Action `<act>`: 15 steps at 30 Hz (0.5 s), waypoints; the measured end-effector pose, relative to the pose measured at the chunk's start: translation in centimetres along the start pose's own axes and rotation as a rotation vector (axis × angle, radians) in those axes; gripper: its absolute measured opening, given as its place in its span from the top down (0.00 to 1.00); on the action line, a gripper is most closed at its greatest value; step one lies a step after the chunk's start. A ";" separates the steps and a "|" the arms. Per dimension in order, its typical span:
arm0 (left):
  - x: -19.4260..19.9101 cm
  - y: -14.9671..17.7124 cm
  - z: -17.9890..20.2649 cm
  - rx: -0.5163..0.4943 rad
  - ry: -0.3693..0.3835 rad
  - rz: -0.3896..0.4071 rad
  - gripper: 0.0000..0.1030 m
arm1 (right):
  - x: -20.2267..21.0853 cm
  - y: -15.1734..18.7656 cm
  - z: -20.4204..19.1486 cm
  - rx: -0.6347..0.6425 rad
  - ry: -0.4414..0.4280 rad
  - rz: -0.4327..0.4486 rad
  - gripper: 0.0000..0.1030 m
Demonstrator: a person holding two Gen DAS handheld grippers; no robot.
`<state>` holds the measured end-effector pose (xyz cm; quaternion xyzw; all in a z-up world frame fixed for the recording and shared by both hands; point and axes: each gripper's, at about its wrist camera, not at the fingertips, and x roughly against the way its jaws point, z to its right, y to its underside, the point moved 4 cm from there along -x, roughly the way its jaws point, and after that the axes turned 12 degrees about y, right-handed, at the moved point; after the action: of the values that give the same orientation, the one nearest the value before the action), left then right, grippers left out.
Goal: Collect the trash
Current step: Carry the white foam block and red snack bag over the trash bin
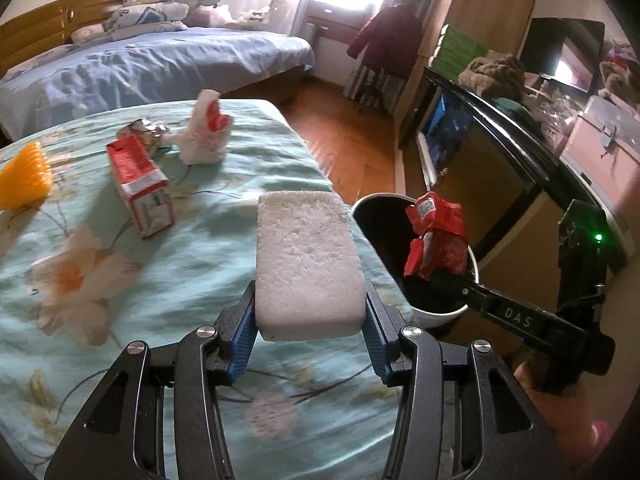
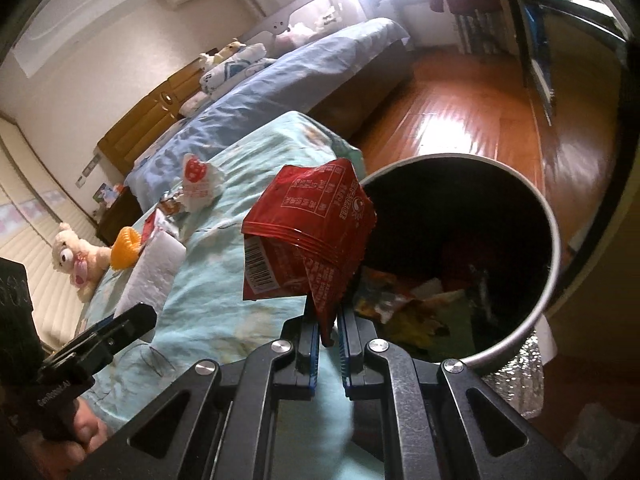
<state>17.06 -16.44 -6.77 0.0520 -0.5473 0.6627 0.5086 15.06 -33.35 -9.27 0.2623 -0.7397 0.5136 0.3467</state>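
Observation:
My left gripper [image 1: 310, 300] is shut on a white foam block [image 1: 304, 256], held above the floral bedspread [image 1: 200, 264]. The block [image 2: 156, 268] and a left finger [image 2: 128, 326] also show in the right wrist view. My right gripper [image 2: 328, 316] is shut on a crumpled red snack wrapper [image 2: 308, 232], held at the rim of a round bin [image 2: 554, 240] beside the bed. In the left wrist view the wrapper [image 1: 436, 232] hangs over the bin [image 1: 440, 316]. Several pieces of trash lie in the bin.
On the bedspread lie a red carton [image 1: 140, 184], a white-and-red crumpled bag [image 1: 204, 132], a foil wrapper [image 1: 146, 130] and an orange ribbed thing [image 1: 24, 180]. A second bed [image 1: 160, 60] stands behind. A plush toy [image 2: 80, 260] sits left; a dark cabinet [image 1: 500, 168] stands right.

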 end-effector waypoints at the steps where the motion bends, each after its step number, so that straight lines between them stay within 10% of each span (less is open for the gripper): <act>1: -0.3 -0.1 0.3 -0.005 0.006 -0.006 0.55 | 0.0 0.0 0.3 -0.003 0.004 0.000 0.92; 15: -3.4 -0.7 3.9 -0.066 0.046 -0.054 0.55 | -0.1 -0.2 4.3 -0.056 0.065 -0.003 0.92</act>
<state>17.29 -21.61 -6.84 0.0350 -0.5555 0.6312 0.5402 14.28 -37.44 -10.21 0.2365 -0.7418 0.5005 0.3786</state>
